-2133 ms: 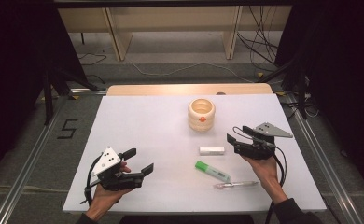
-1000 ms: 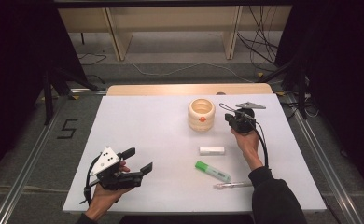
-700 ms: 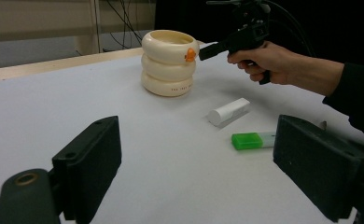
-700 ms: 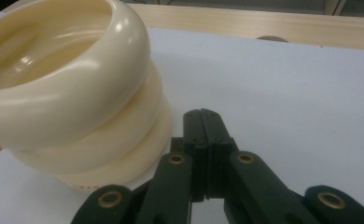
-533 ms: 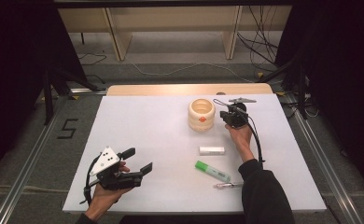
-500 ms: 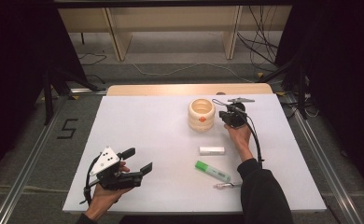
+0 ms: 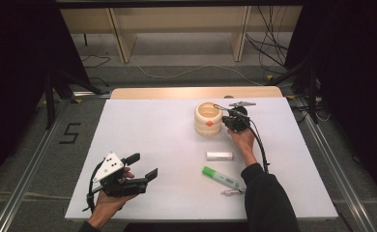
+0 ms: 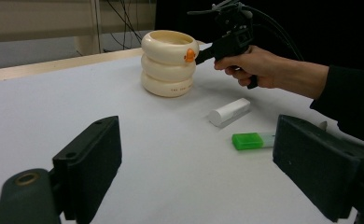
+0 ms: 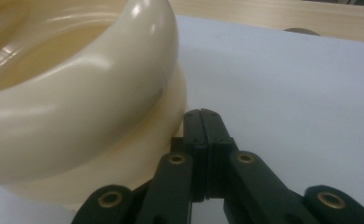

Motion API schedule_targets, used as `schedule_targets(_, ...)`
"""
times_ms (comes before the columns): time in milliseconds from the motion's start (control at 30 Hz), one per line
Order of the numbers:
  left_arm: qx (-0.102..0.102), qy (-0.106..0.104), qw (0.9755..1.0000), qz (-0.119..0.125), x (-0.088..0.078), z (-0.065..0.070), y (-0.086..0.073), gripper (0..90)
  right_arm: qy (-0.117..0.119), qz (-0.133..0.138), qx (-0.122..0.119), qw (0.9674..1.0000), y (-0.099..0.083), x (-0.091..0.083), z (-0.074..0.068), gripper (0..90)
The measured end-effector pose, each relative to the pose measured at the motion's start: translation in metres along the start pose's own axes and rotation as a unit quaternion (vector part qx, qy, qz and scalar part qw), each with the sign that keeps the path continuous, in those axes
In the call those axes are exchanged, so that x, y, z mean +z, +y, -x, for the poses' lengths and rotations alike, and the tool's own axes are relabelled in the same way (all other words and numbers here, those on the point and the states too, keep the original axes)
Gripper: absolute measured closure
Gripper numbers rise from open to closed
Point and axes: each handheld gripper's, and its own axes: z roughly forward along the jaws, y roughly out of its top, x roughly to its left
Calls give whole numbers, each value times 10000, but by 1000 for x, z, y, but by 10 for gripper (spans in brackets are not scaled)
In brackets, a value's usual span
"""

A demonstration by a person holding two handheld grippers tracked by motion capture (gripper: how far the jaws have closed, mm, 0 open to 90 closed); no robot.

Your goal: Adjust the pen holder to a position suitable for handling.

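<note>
The cream ringed cup (image 7: 208,119) stood in the upper middle of the high view, on the white tabletop (image 7: 157,130). The right tongs (image 7: 226,119) were fully closed, holding nothing, with the tip just beside the cup's right wall, at its orange dot (image 7: 209,123). I judged that a push from closed tongs could slide or tip the cup, because nothing held its other side. The left tongs (image 7: 140,166) rested wide open and empty at the lower left, well apart, so they could not steady it. The white stick (image 7: 219,155) and the green marker (image 7: 220,177) lay below the cup, near the right sleeve (image 7: 268,203), which could drag them.
</note>
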Motion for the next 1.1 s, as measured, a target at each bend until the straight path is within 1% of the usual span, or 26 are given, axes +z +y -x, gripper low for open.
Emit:
schedule_targets(33, 2, 1, 10000, -1, 0, 0, 0, 151, 10, -34, -31, 10000, 0, 1, -2, 900)
schedule_targets(100, 4, -1, 10000, 1, 0, 0, 0, 151, 18, -32, -57, 10000, 1, 2, -4, 900)
schedule_targets(233, -22, 5, 10000, 18, 0, 0, 0, 151, 67, -35, -151, 9999, 3, 5, -12, 900)
schedule_targets(367, -8, 3, 10000, 10, 0, 0, 0, 151, 41, -71, -131, 9999, 4, 6, -15, 900)
schedule_targets(433, 4, 3, 10000, 4, 0, 0, 0, 151, 85, -57, -136, 9999, 5, 7, -15, 900)
schedule_targets(500, -20, 5, 10000, 21, 0, 0, 0, 152, 78, -71, -156, 9998, 5, 7, -17, 900)
schedule_targets(633, -5, 4, 10000, 9, 0, 0, 0, 152, 66, -96, -150, 9998, 5, 8, -19, 900)
schedule_targets(767, -5, 3, 10000, 13, 0, 0, 0, 151, 116, -103, -130, 9998, 4, 9, -19, 900)
schedule_targets(867, 6, 0, 10000, -2, 0, 0, 0, 152, 100, -123, -176, 9997, 4, 10, -21, 900)
schedule_targets(1033, 1, 12, 10000, 10, -1, 0, 0, 152, 121, -142, -103, 9998, 4, 9, -21, 900)
schedule_targets(1067, 0, 14, 10000, 13, -1, 0, 0, 151, 74, -96, -48, 9999, 4, 5, -18, 880)
schedule_targets(1100, -14, 19, 10000, 26, -1, 0, 0, 152, 45, -107, -19, 9999, 5, 3, -16, 871)
